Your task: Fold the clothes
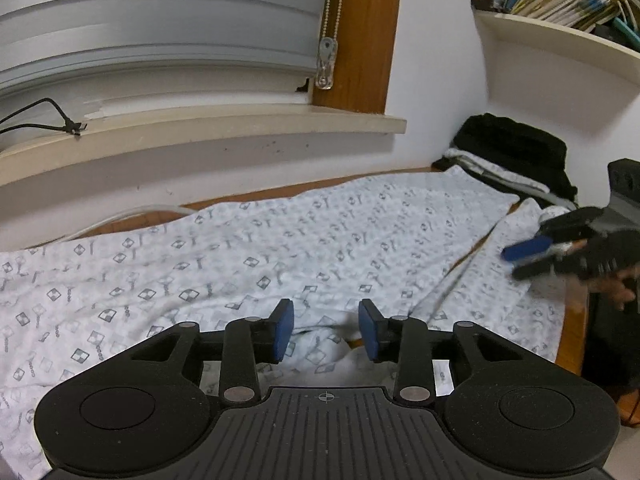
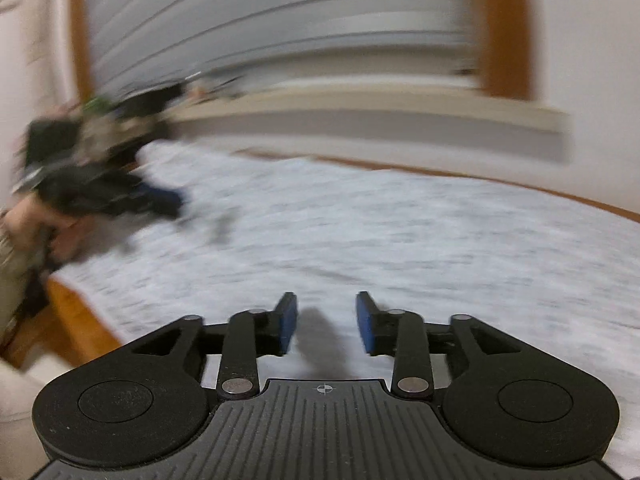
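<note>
Left gripper (image 1: 326, 330): I see its jaws spread, nothing pinched, low over a rumple in the cloth.
Right gripper (image 2: 326, 322): jaws spread, empty, over the cloth; view blurred.
Cloth (image 1: 280, 240): I see it lying on the table (image 1: 572, 344) under the window sill (image 1: 200, 128).

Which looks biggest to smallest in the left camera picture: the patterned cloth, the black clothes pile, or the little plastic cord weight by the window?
1. Patterned cloth, spread over most of the surface.
2. Black clothes pile in the far corner; being farther away, it may look smaller than it is.
3. Cord weight, clearly the smallest.
</note>
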Action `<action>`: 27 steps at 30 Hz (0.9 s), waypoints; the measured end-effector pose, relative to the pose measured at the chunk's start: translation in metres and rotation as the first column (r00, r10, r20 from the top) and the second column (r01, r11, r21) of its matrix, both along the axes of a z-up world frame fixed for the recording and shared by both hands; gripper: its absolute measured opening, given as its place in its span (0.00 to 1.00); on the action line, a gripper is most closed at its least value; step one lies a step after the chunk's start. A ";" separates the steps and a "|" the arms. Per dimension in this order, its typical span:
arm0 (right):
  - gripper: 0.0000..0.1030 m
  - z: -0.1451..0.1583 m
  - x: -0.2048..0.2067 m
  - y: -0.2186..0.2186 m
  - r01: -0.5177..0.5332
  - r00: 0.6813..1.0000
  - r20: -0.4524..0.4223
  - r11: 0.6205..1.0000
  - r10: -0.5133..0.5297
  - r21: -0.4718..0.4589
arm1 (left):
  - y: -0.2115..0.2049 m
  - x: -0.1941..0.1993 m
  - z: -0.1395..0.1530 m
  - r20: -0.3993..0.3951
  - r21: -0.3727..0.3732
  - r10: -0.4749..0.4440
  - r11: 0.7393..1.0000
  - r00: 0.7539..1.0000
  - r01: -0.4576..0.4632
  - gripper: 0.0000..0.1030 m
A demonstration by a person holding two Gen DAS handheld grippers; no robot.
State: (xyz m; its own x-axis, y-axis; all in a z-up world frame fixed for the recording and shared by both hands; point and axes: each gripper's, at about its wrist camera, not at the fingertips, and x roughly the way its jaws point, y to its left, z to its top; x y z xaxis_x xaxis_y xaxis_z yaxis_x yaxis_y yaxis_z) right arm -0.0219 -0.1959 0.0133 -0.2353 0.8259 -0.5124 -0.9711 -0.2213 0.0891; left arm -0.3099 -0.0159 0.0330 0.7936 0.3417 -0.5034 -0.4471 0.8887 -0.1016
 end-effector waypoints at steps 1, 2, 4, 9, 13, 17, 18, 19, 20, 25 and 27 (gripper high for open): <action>0.38 0.001 -0.011 0.002 -0.029 1.000 0.009 1.000 0.029 -0.001 | 0.000 0.002 0.000 -0.005 0.000 0.001 1.000 1.000 -0.001 0.38; 0.43 0.002 -0.018 0.005 -0.052 0.999 0.009 0.999 0.052 -0.002 | 0.000 0.003 0.000 -0.010 -0.003 0.002 1.000 1.000 -0.002 0.38; 0.49 0.003 -0.029 0.011 -0.095 0.995 0.008 0.995 0.095 -0.004 | 0.001 0.002 0.000 -0.011 -0.012 0.007 1.000 1.000 -0.007 0.38; 0.50 0.002 -0.047 0.019 -0.131 0.990 0.053 0.991 0.131 -0.012 | 0.004 0.000 -0.001 -0.009 -0.026 0.024 0.999 1.000 -0.024 0.40; 0.02 0.002 -0.044 0.023 -0.117 0.992 0.047 0.993 0.118 -0.027 | 0.003 0.002 -0.001 -0.018 -0.020 0.031 0.999 0.999 -0.031 0.41; 0.02 0.014 -0.040 0.003 -0.155 0.988 0.024 0.988 0.155 -0.021 | 0.003 0.002 -0.002 -0.022 -0.020 0.040 0.999 0.999 -0.041 0.41; 0.02 0.017 -0.039 -0.004 -0.162 0.987 0.015 0.987 0.162 -0.023 | 0.004 0.002 -0.002 -0.023 -0.020 0.042 0.999 0.999 -0.043 0.41; 0.02 0.020 -0.039 -0.013 -0.174 0.985 0.004 0.984 0.174 -0.026 | 0.004 0.002 -0.002 -0.024 -0.020 0.044 0.999 0.999 -0.045 0.41; 0.02 0.024 -0.039 -0.022 -0.188 0.982 -0.009 0.982 0.188 -0.030 | 0.004 0.003 -0.002 -0.026 -0.018 0.045 0.999 0.999 -0.046 0.41; 0.02 0.023 -0.051 -0.053 -0.280 0.960 -0.041 0.955 0.277 -0.101 | -0.003 0.004 -0.001 -0.036 0.015 0.032 0.999 0.999 -0.031 0.41; 0.02 0.022 -0.054 -0.057 -0.298 0.955 -0.037 0.948 0.296 -0.112 | -0.007 0.006 0.000 -0.036 0.020 0.013 1.000 0.999 -0.013 0.41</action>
